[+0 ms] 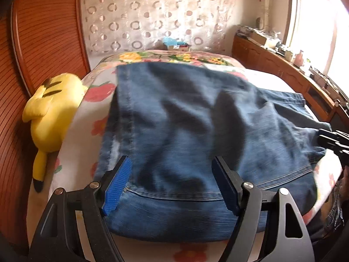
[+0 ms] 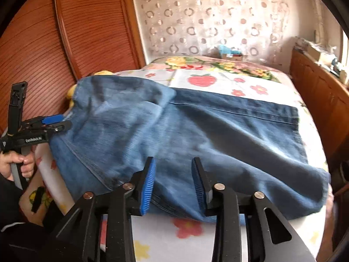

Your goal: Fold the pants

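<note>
**Blue jeans, folded over, on floral bedspread**

Left gripper (image 1: 171, 183): jaws spread wide, nothing between the pads, poised over near edge of pants (image 1: 196, 131). Right gripper (image 2: 173, 183): jaws parted, less widely, holding nothing, likewise at near hem edge. Pants: blue denim, doubled over, lying flat across bedspread (image 2: 218, 80); fabric detail blurred, possibly waistband nearest. Yellow plush toy (image 1: 52, 107) beside pants at left bed edge, against wooden headboard (image 1: 45, 26). Patterned curtain (image 1: 152, 13) beyond.
</note>
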Demonstrator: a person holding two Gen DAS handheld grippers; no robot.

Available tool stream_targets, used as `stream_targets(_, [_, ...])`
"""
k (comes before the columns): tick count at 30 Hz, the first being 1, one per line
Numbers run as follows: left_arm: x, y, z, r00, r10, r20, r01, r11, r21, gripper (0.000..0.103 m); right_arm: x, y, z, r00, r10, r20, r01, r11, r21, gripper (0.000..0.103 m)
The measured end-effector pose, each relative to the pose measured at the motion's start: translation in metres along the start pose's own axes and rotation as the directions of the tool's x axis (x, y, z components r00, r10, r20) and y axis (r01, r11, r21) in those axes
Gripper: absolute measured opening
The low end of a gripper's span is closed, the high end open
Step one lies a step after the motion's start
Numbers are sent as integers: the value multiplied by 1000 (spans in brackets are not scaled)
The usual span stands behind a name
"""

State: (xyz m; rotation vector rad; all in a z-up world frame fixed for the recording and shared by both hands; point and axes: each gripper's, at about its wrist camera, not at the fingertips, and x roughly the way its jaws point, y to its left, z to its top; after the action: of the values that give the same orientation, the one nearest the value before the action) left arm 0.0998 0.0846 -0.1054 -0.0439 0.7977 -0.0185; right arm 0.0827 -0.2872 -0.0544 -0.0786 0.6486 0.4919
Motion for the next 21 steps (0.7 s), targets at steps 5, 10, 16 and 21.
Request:
stream_targets(5, [9, 12, -6, 999, 23, -27, -23, 1000, -17, 77, -8, -18, -16, 997, -75, -12, 76, 997, 23, 40])
stream_targets(10, [11, 12, -7, 999, 20, -26, -20, 1000, -17, 77, 0, -30, -28, 993, -100, -61, 103, 993, 55, 40])
stream_targets(16, [7, 11, -6, 999, 24, -22, -25, 999, -25, 77, 5, -27, -32, 992, -121, -38, 122, 992, 40, 44])
stream_targets(21, [-17, 7, -1, 999, 32, 37, -31, 999, -26, 77, 6, -27, -39, 992, -128, -15, 128, 992, 18, 46])
